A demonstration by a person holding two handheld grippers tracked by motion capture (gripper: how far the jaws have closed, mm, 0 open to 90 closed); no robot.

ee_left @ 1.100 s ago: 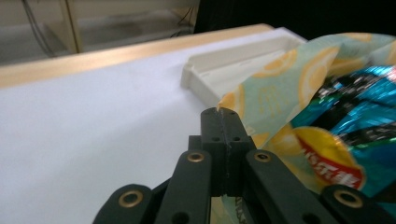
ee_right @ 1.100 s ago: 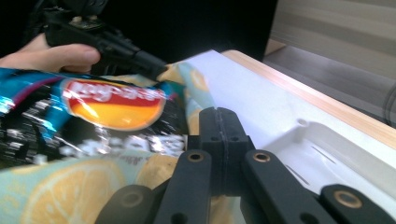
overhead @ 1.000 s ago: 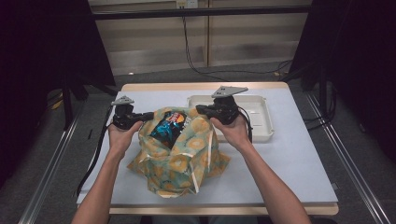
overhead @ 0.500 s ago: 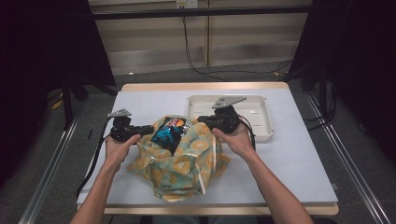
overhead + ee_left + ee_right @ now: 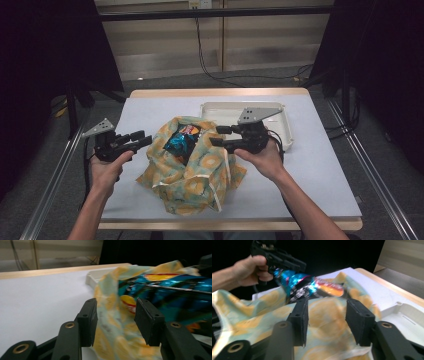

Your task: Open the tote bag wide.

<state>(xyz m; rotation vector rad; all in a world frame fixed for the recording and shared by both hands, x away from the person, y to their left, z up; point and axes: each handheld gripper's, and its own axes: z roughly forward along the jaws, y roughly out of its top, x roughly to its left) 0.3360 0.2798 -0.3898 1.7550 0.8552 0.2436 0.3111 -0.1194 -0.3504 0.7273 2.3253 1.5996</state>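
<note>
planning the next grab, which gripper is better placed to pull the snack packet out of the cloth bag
Probably the left. The left gripper stands open beside the cloth bag, jaws aimed at the snack packet in its mouth. The right gripper is open too, but the bag's yellow fabric lies before its jaws.

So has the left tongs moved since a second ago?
Yes. The left tongs pulled away leftward from the cloth bag, farther from the white tray, jaws just opening.

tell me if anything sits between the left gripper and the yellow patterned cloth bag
Nothing visible does: the left gripper, jaws just opened, sits clear beside the yellow patterned cloth bag, with bare white table around.
</note>
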